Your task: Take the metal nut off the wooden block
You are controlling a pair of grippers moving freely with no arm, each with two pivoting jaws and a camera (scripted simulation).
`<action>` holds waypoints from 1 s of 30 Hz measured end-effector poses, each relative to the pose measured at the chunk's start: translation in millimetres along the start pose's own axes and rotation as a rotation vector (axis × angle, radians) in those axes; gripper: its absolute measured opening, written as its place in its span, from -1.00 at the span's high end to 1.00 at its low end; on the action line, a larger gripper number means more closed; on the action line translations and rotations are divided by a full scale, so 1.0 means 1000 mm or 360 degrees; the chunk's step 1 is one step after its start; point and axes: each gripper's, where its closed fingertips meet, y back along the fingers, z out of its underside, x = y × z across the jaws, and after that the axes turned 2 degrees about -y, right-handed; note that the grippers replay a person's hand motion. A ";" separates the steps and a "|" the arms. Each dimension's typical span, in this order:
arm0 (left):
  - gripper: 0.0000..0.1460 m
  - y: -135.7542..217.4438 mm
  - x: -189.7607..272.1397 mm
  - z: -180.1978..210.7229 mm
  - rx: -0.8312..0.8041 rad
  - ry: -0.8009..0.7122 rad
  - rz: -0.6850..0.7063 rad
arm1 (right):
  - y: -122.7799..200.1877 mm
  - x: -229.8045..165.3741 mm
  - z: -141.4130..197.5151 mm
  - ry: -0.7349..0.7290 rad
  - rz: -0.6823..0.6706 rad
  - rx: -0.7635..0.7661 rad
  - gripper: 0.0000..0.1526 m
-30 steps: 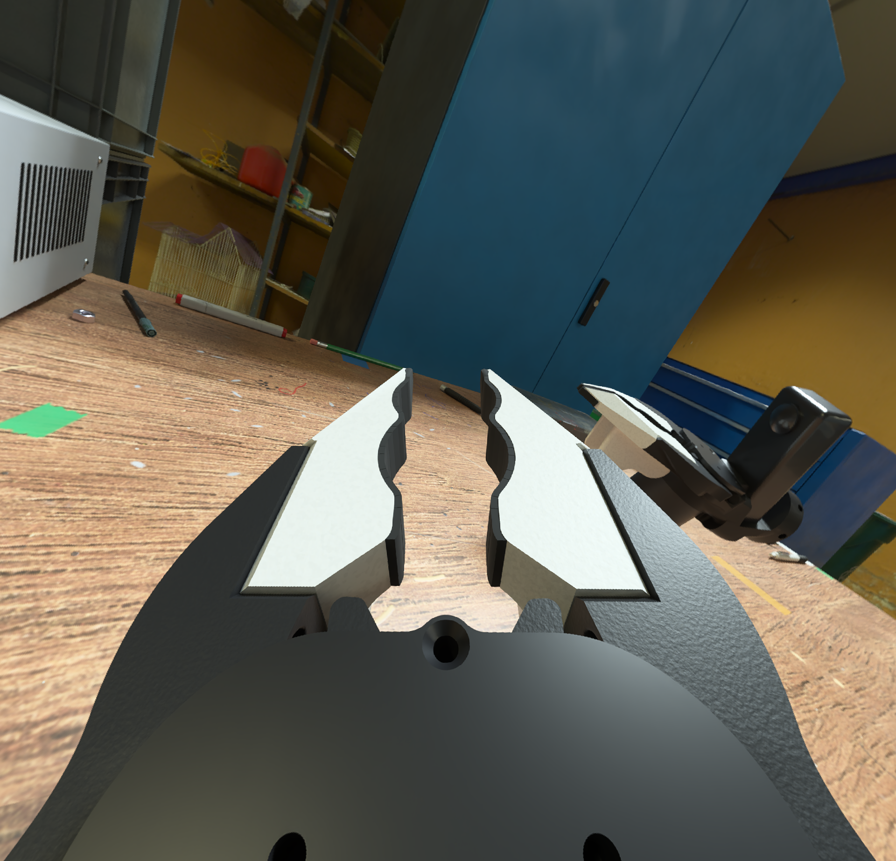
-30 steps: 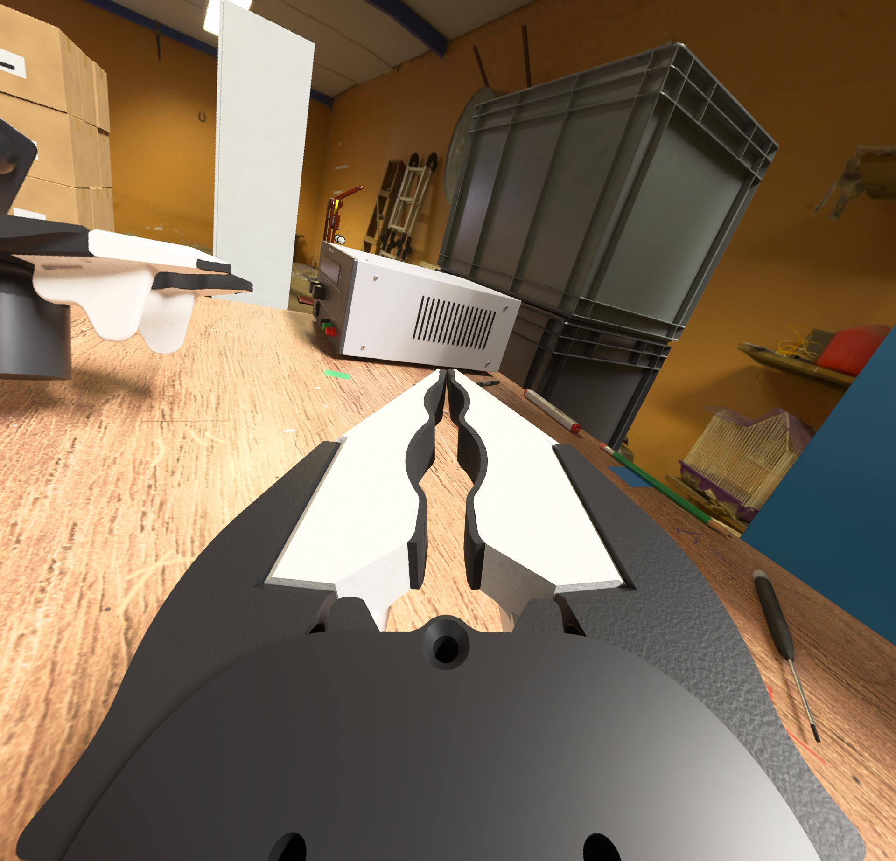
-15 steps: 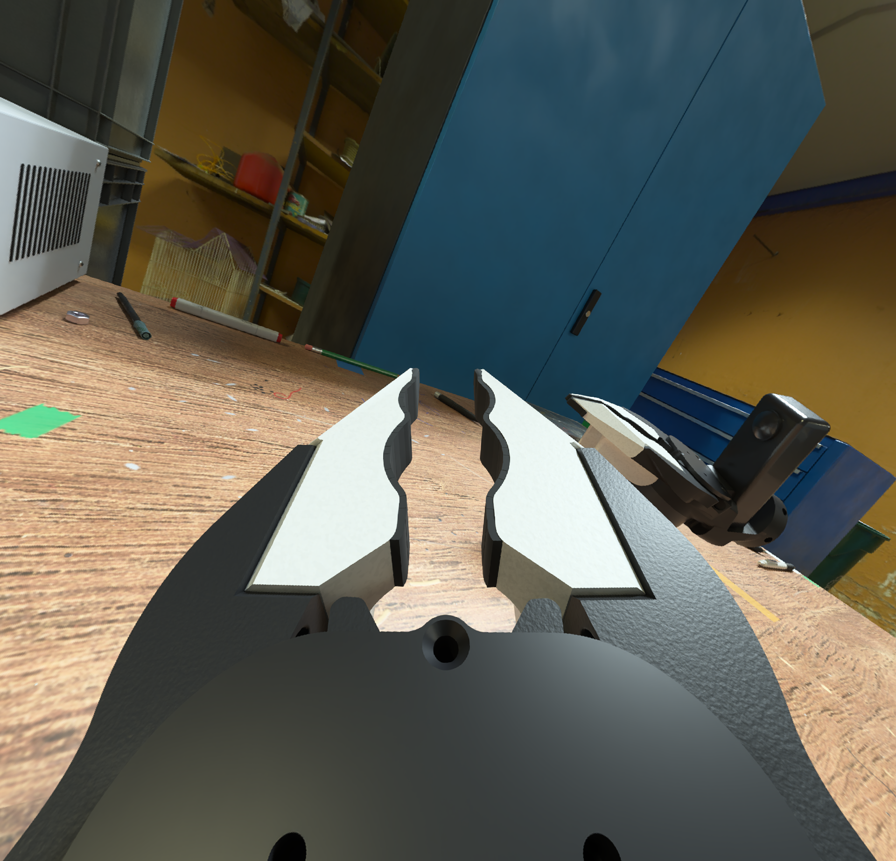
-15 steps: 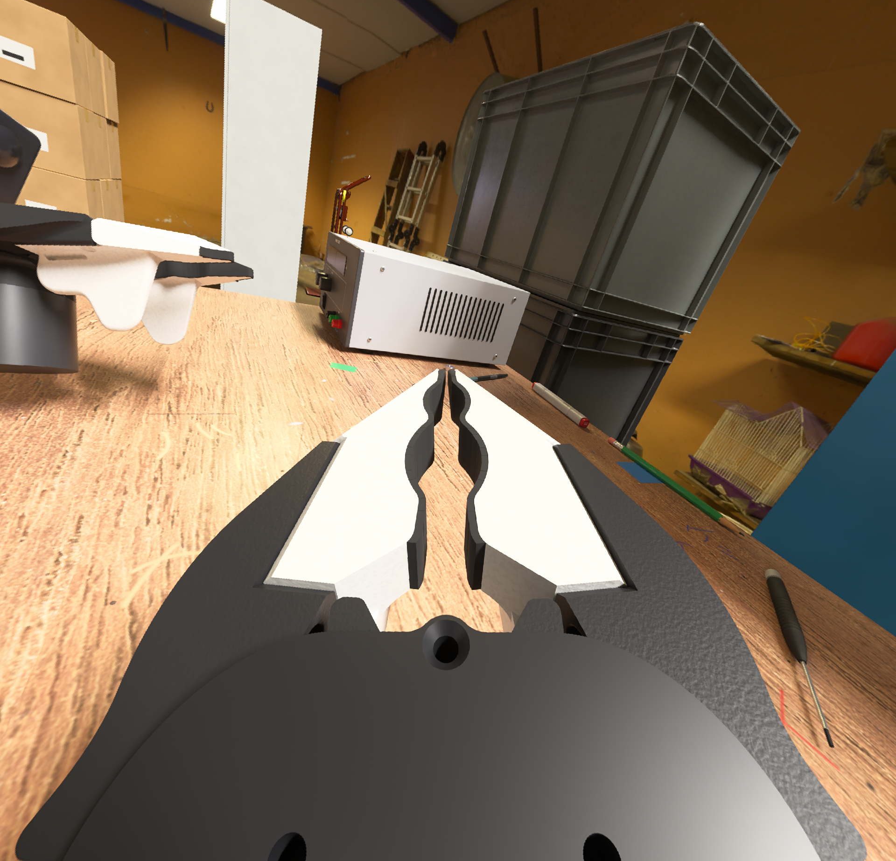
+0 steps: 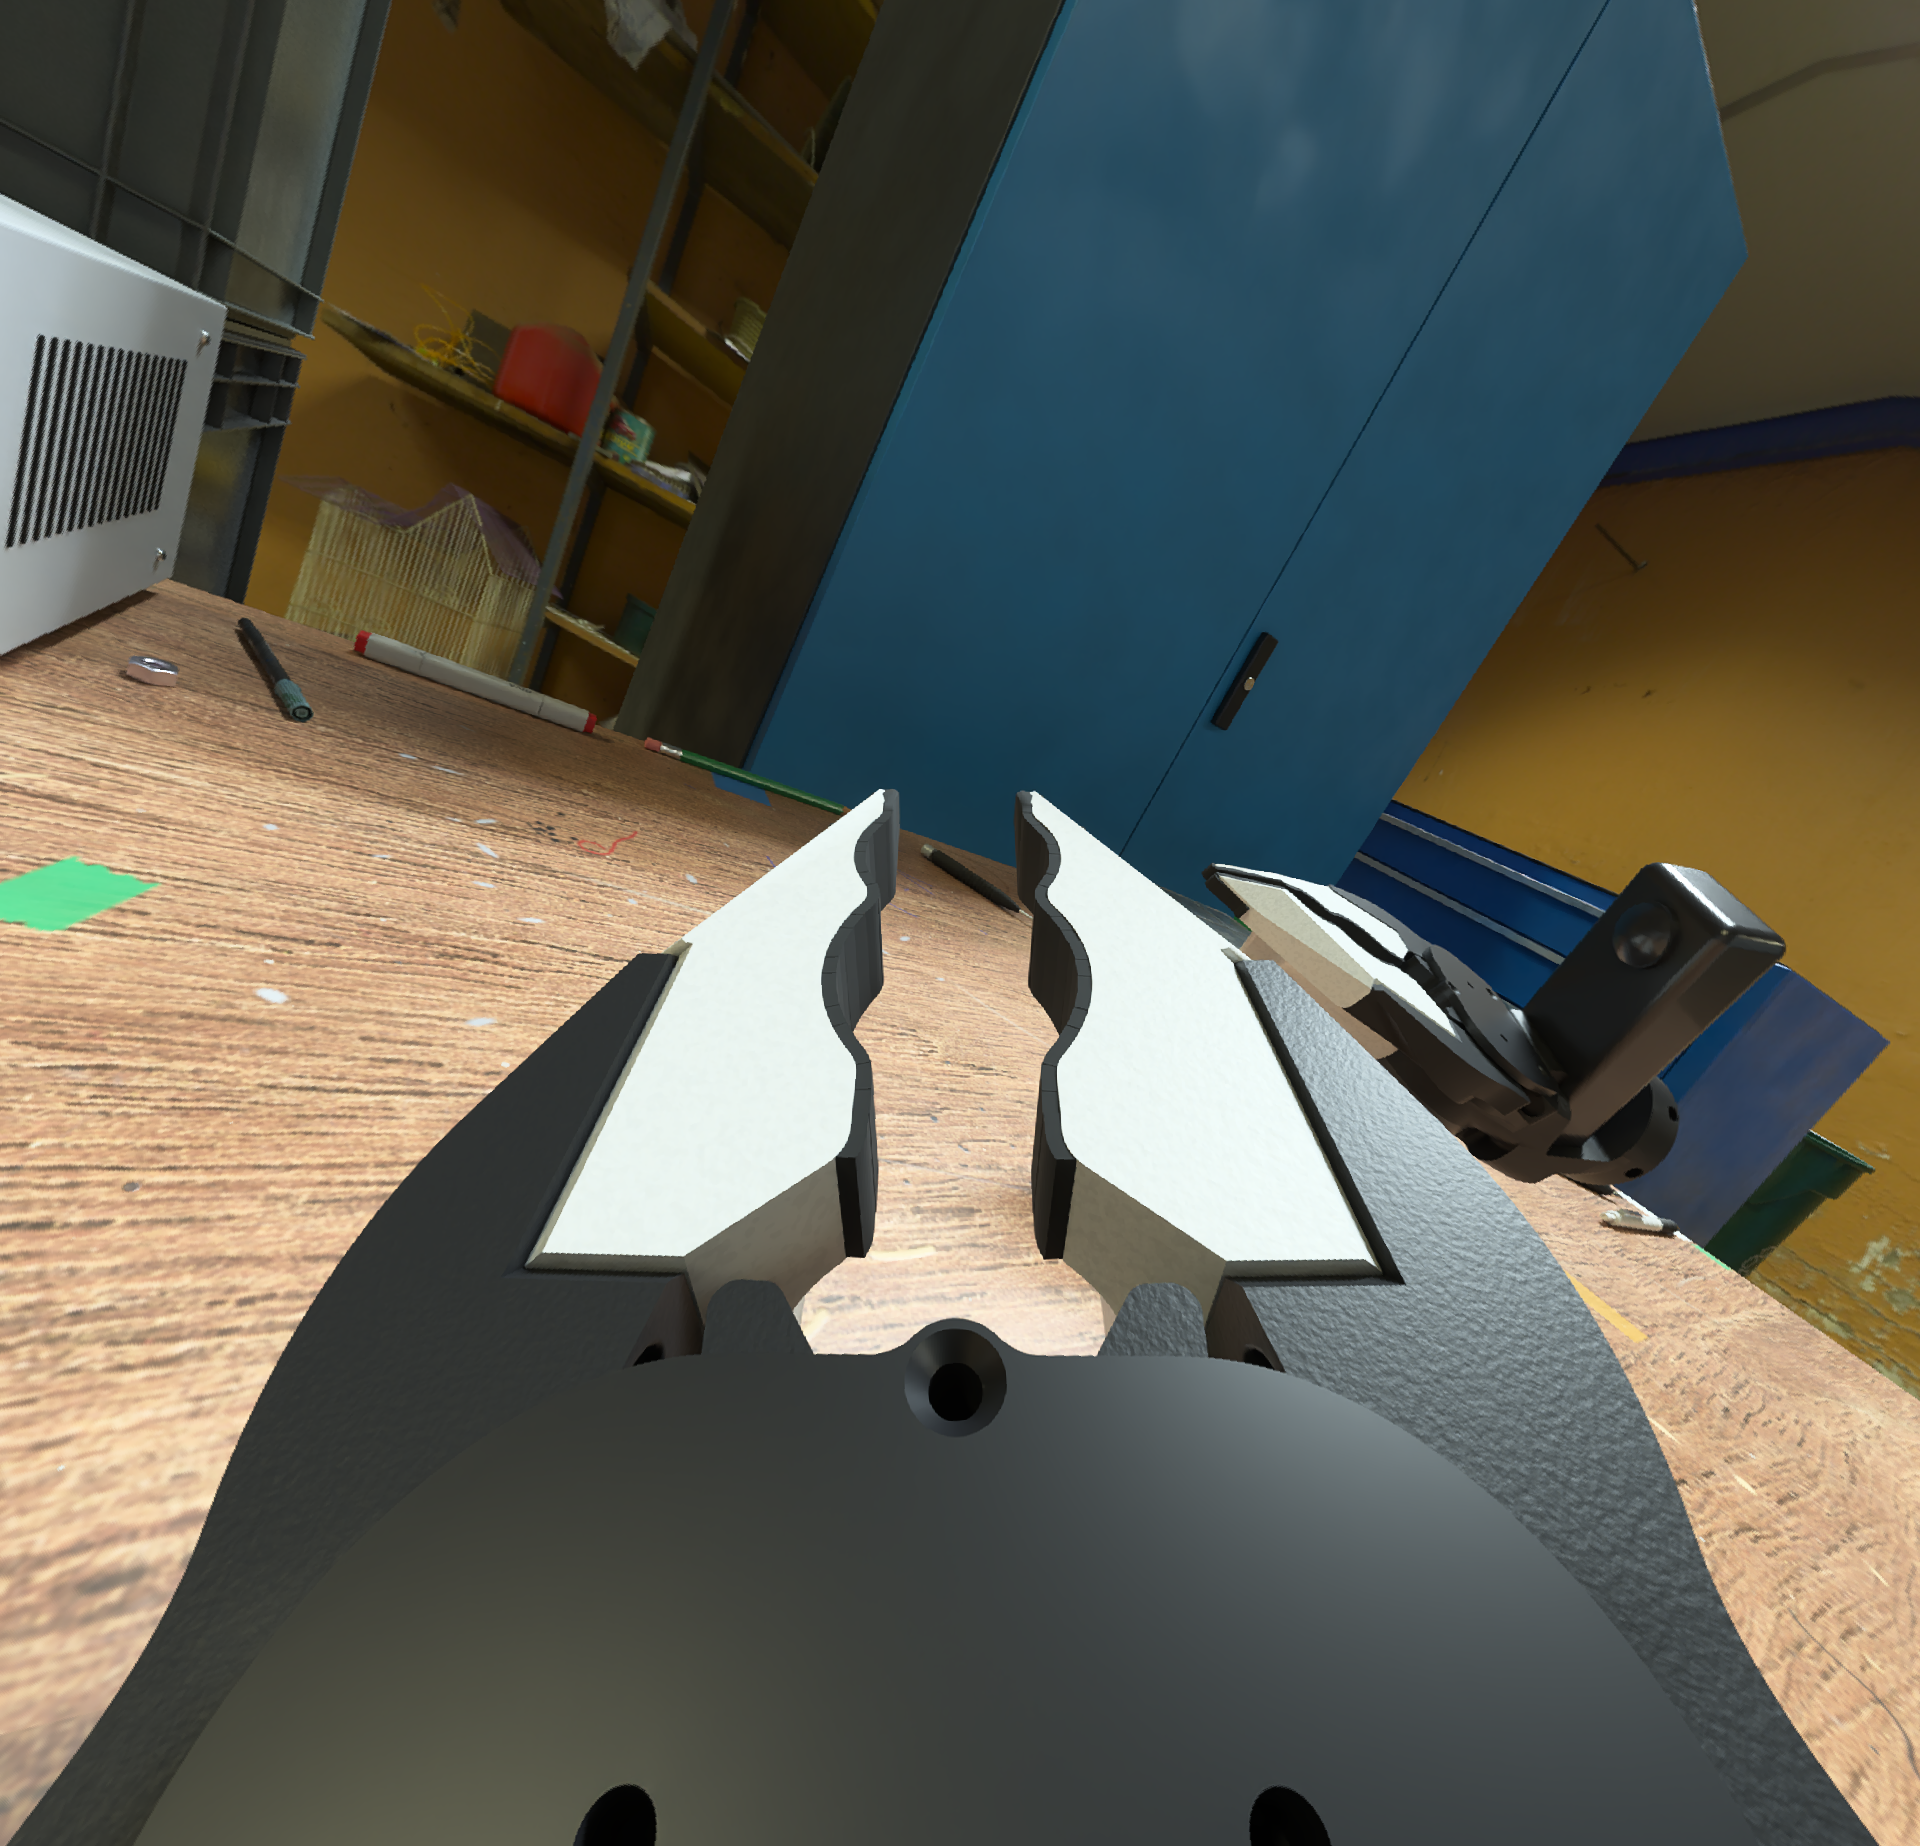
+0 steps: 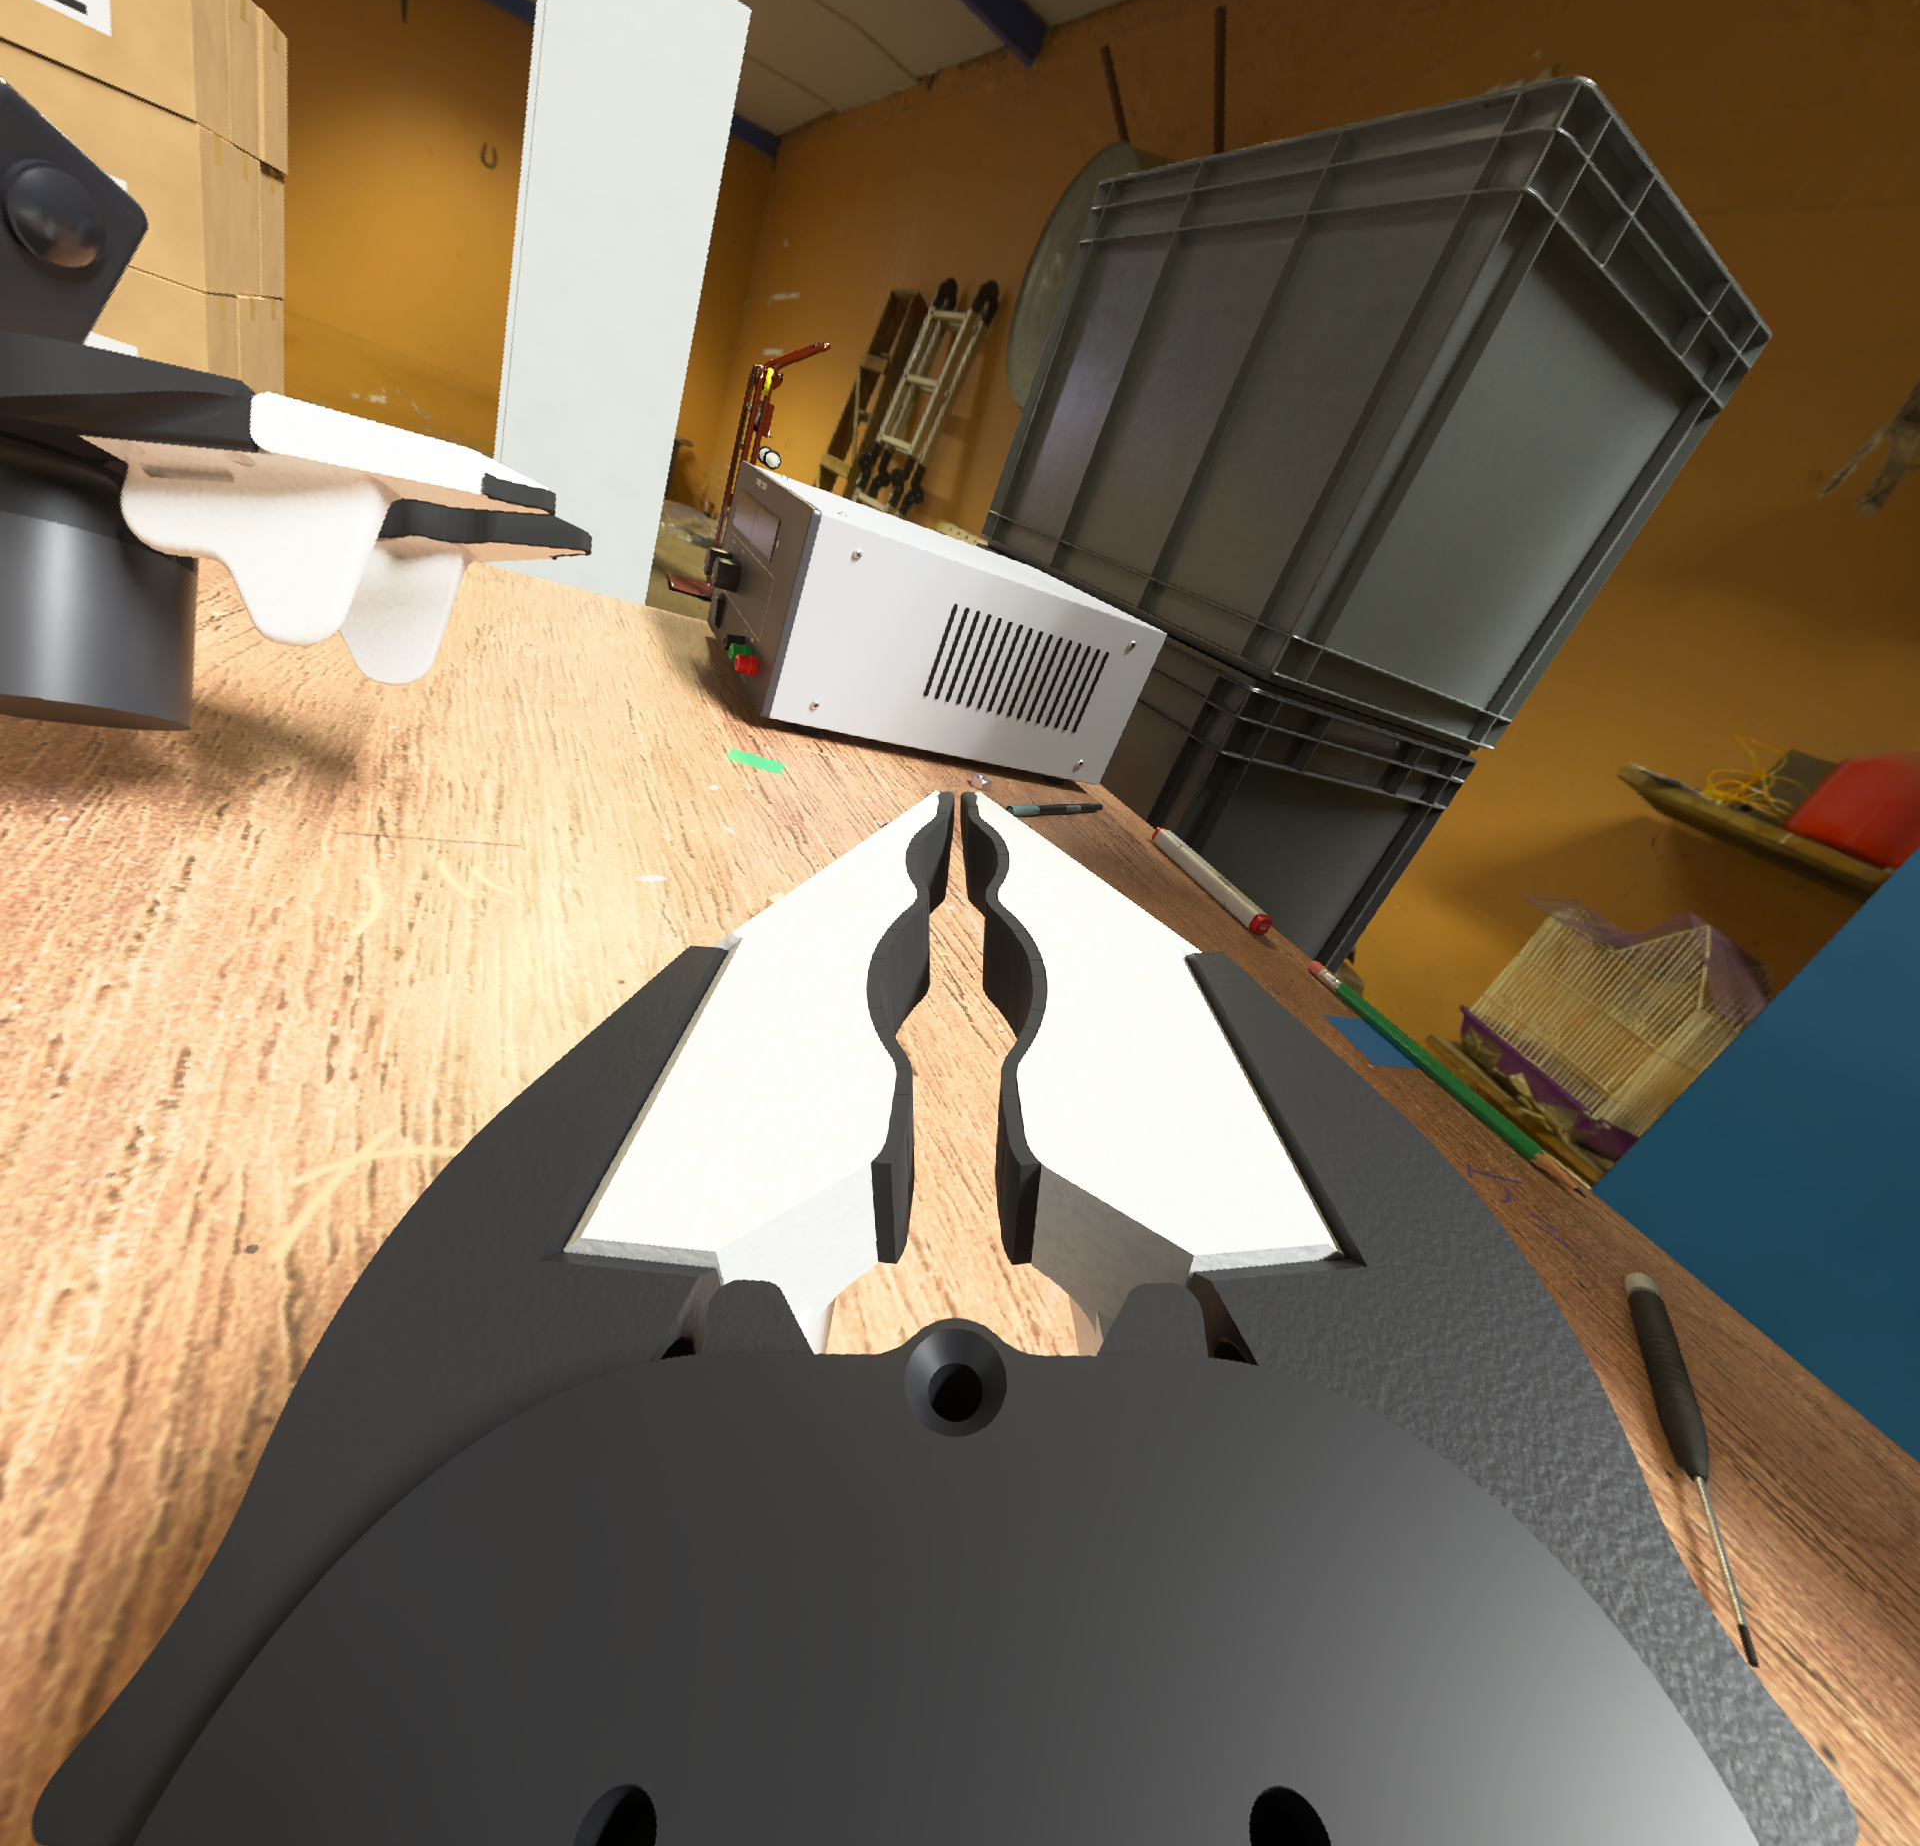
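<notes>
2 grippers over a wooden bench [image 5: 312,1017], both low and looking along its top.

Left gripper [image 5: 956,804]: jaws released and parted by a clear gap. Nothing sits between them and they touch nothing. Seen from the right wrist, it floats above the bench at far left with its shadow under it.

Right gripper [image 6: 956,804]: jaws drawn in, tips all but meeting with only a thin slit left. It grips nothing. Seen from the left wrist, it sits off to the right, tilted, clear of the left one.

Surroundings, big to small:
- Blue cabinet [image 5: 1247,394] stands past the far edge of the bench.
- 2 grey crates [image 6: 1403,394], stacked, stand behind the white box.
- White box [image 6: 935,633] with vent slots rests on the bench.
- White marker [image 5: 468,676] with red ends lies near the far edge.
- Black screwdriver [image 6: 1673,1401] lies to the right of the right gripper.
- Black pen [image 5: 272,669] lies just right of the nut.
- Green tape patch [image 5: 62,892] is stuck flat on the wood.
- Metal nut [image 5: 153,668] lies flat on the bench near the white box, well apart from both grippers. From the right wrist it is a speck just past the tips.
</notes>
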 end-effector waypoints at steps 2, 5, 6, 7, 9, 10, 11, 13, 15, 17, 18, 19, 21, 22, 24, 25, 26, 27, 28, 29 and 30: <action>0.70 0.000 0.000 0.000 -0.0002 0.0001 0.0001 | 0.000 0.001 0.001 -0.0014 -0.0001 -0.0002 0.99; 0.70 0.000 0.000 0.000 0.0000 0.0002 0.0001 | 0.000 0.001 0.001 -0.0023 -0.0001 -0.0002 0.98; 0.70 0.000 0.000 0.000 0.0001 0.0003 0.0001 | 0.000 0.001 0.001 -0.0022 -0.0003 -0.0003 0.98; 0.70 0.000 0.000 0.000 0.0002 0.0004 0.0001 | 0.000 0.000 0.001 -0.0021 -0.0005 -0.0005 0.98; 0.70 0.000 0.000 0.000 0.0001 0.0008 0.0003 | 0.000 0.000 0.001 -0.0017 -0.0010 -0.0009 0.98; 0.70 0.000 0.000 0.000 0.0000 0.0009 0.0003 | -0.001 -0.001 0.002 -0.0017 -0.0011 -0.0010 0.98; 0.70 0.000 0.000 0.000 -0.0002 0.0007 0.0003 | -0.001 -0.001 0.002 -0.0017 -0.0012 -0.0010 0.98; 0.70 -0.001 0.000 0.001 -0.0008 -0.0002 0.0001 | -0.001 0.000 0.002 -0.0022 -0.0011 -0.0010 0.98; 0.70 -0.001 0.001 0.001 -0.0016 -0.0009 0.0001 | 0.000 0.000 0.002 -0.0027 -0.0010 -0.0008 0.98; 0.70 -0.001 0.001 0.001 -0.0016 -0.0008 0.0001 | -0.001 0.000 0.002 -0.0029 -0.0011 -0.0008 0.98; 0.70 -0.001 0.001 0.001 -0.0013 -0.0006 0.0001 | -0.001 0.000 0.002 -0.0029 -0.0012 -0.0009 0.98; 0.70 -0.001 0.000 0.001 -0.0011 -0.0005 0.0000 | -0.001 -0.001 0.002 -0.0028 -0.0014 -0.0010 0.98; 0.70 -0.001 0.001 0.002 -0.0020 -0.0015 -0.0002 | -0.001 -0.001 0.002 -0.0026 -0.0016 -0.0011 0.98; 0.70 -0.002 0.001 0.002 -0.0029 -0.0022 -0.0003 | -0.001 -0.001 0.002 -0.0026 -0.0017 -0.0011 0.98; 0.70 -0.002 0.002 0.004 -0.0042 -0.0035 -0.0004 | -0.001 -0.001 0.002 -0.0027 -0.0016 -0.0011 0.98; 0.70 -0.003 0.002 0.004 -0.0046 -0.0041 -0.0005 | -0.001 -0.001 0.002 -0.0028 -0.0016 -0.0010 0.98; 0.69 -0.003 0.002 0.004 -0.0046 -0.0044 -0.0005 | -0.001 -0.001 0.002 -0.0029 -0.0017 -0.0010 0.98; 0.69 -0.003 0.002 0.004 -0.0046 -0.0045 -0.0005 | -0.001 -0.001 0.002 -0.0029 -0.0017 -0.0011 0.98; 0.69 -0.003 0.002 0.004 -0.0045 -0.0043 -0.0005 | -0.001 -0.001 0.002 -0.0028 -0.0018 -0.0011 0.98; 0.70 -0.002 0.002 0.004 -0.0043 -0.0039 -0.0005 | -0.001 -0.001 0.002 -0.0028 -0.0018 -0.0012 0.98; 0.70 -0.002 0.002 0.003 -0.0041 -0.0036 -0.0004 | -0.001 -0.001 0.002 -0.0028 -0.0019 -0.0012 0.98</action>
